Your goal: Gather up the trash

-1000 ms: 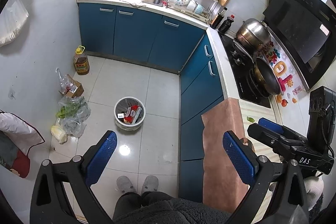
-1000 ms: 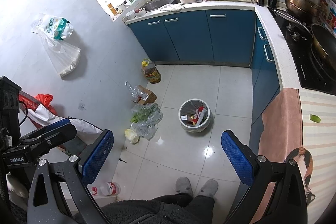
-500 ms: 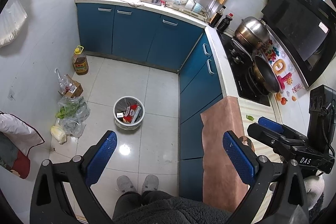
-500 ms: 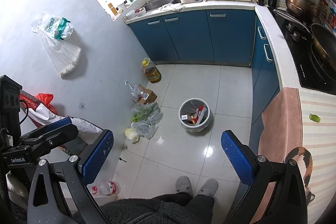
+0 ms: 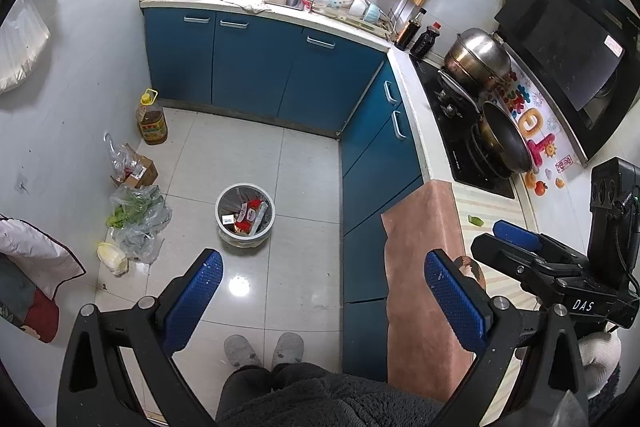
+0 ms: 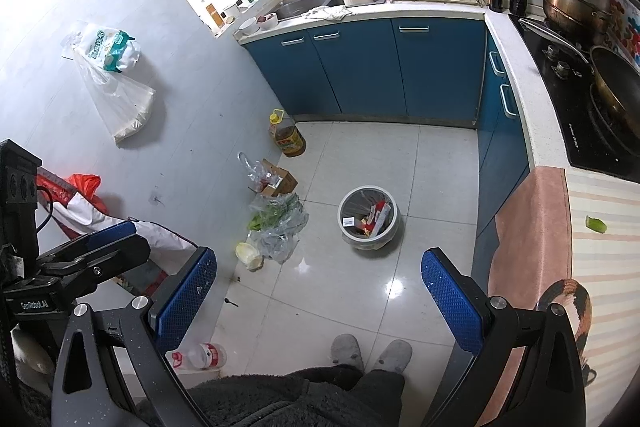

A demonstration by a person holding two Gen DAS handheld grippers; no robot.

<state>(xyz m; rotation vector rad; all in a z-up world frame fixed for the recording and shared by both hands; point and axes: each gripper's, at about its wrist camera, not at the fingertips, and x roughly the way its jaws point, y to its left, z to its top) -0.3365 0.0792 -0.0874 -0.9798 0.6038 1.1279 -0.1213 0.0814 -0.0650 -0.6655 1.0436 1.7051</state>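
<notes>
Left tongs [image 5: 322,291]: fingers spread wide apart, nothing between them, held high above the floor [image 5: 308,187]. Right tongs [image 6: 318,287]: fingers likewise apart and empty.

Trash bin [image 5: 245,215]: stands upright on the floor tiles, well apart from both tongs, near the blue cabinets [image 5: 256,67]. It holds red and white packaging.

Green scrap [image 6: 596,225]: lies on the striped tabletop [image 6: 600,267] near its far edge, just short of the black hob [image 6: 580,115].

Clear plastic bags [image 6: 280,223], a cardboard box [image 6: 282,181] and an oil bottle [image 6: 288,135] line the floor's left edge along the wall. A plastic bottle [image 6: 200,355] lies on its side near the person's slippers [image 6: 370,351].
</notes>
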